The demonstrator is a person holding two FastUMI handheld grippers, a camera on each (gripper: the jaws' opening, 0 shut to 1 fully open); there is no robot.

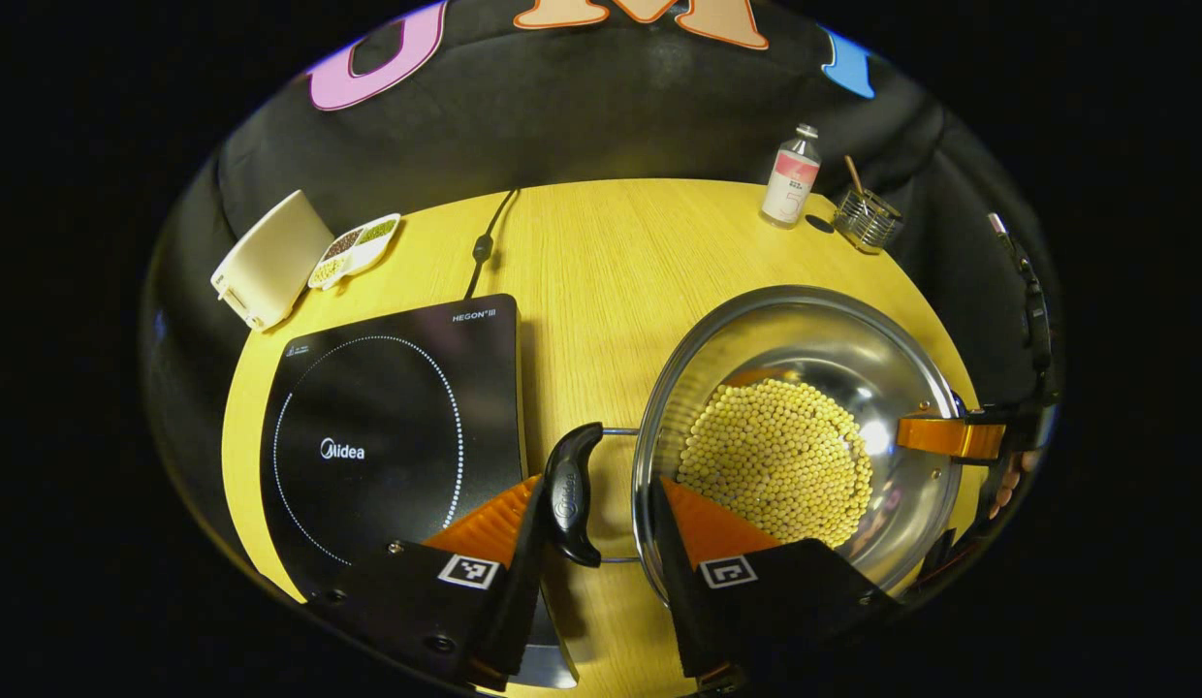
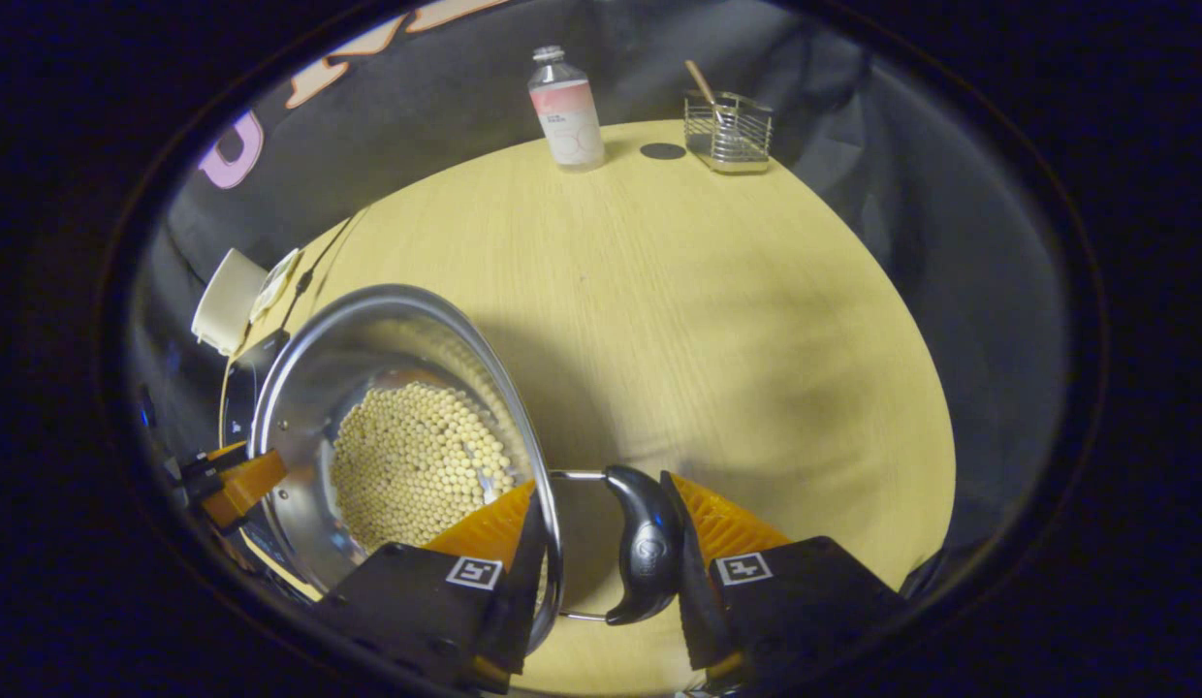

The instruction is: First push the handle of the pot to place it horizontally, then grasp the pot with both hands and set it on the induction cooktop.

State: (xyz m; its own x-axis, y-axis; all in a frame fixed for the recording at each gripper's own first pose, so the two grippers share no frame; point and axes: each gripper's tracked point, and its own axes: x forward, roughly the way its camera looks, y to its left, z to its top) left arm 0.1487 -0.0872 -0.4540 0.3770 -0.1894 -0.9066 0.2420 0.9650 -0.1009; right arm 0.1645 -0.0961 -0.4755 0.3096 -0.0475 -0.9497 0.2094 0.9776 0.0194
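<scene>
Fingers of my left gripper (image 1: pixel 601 543) straddle the pot's near loop handle (image 1: pixel 574 494) — one finger outside the black grip, the other over the rim inside the pot (image 1: pixel 805 388); they sit narrow about it, but I cannot tell whether both press. My right gripper (image 2: pixel 601 543) does the same at the opposite handle (image 2: pixel 645 557), its outer finger touching the grip and its inner one across the rim, and again the squeeze is not clear. Both handles look to lie flat already, so I judge the push done and the lift in hand. Pale beans (image 1: pixel 780 456) cover the pot's floor. The pot stands on the wooden table (image 1: pixel 601 252), just beside the induction cooktop (image 1: pixel 388 436), not on it. Farther off stand a bottle (image 2: pixel 567 111) and a wire basket (image 2: pixel 727 131) at the table's far edge, with a white box (image 1: pixel 267 257) and a divided dish (image 1: pixel 354 250) beyond the cooktop. Risk lies in an uneven lift — if one side bites loosely, the handle could pivot, the pot tip, and beans spill; setting down short would leave the base overhanging the cooktop's edge.
</scene>
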